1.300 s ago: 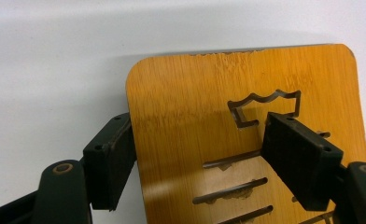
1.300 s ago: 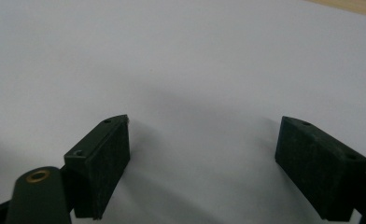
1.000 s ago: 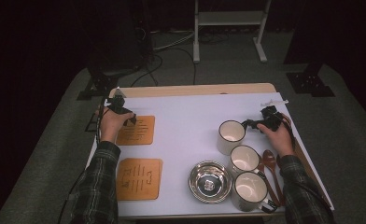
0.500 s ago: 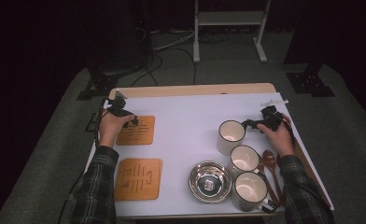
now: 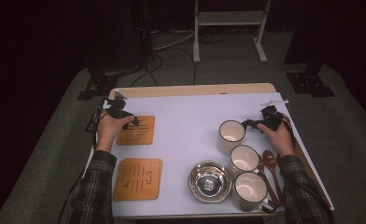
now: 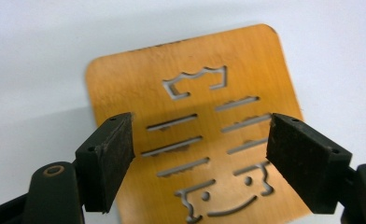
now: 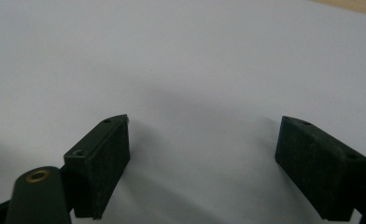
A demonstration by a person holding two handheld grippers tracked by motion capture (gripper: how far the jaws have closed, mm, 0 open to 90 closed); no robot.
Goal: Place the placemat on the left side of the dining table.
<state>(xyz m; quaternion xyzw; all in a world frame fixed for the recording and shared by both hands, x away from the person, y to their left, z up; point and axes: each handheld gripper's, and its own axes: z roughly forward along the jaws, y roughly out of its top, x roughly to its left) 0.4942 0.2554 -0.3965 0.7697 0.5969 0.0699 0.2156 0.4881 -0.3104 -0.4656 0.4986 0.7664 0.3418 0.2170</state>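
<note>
My left gripper (image 5: 133, 122) hovers over the far wooden coaster (image 5: 139, 133) at the table's left. In the left gripper view the carved coaster (image 6: 190, 88) lies flat below my left gripper (image 6: 200, 135); the jaws are open, have just been opening a little, and nothing is between them. A second coaster (image 5: 138, 178) lies nearer the front edge. At the right my right gripper (image 5: 248, 124) sits just beside the far white mug (image 5: 231, 135). In the right gripper view my right gripper (image 7: 204, 140) stands open over bare white table (image 7: 181, 60).
Two more white mugs (image 5: 244, 158) (image 5: 249, 189) stand in a row toward the front right, with a steel bowl (image 5: 211, 181) to their left. Wooden spoons (image 5: 269, 161) lie along the right edge. A metal stand (image 5: 228, 18) is on the floor beyond the table.
My left hand has drifted a little toward the table's far left corner and risen slightly. The right hand has kept still.
</note>
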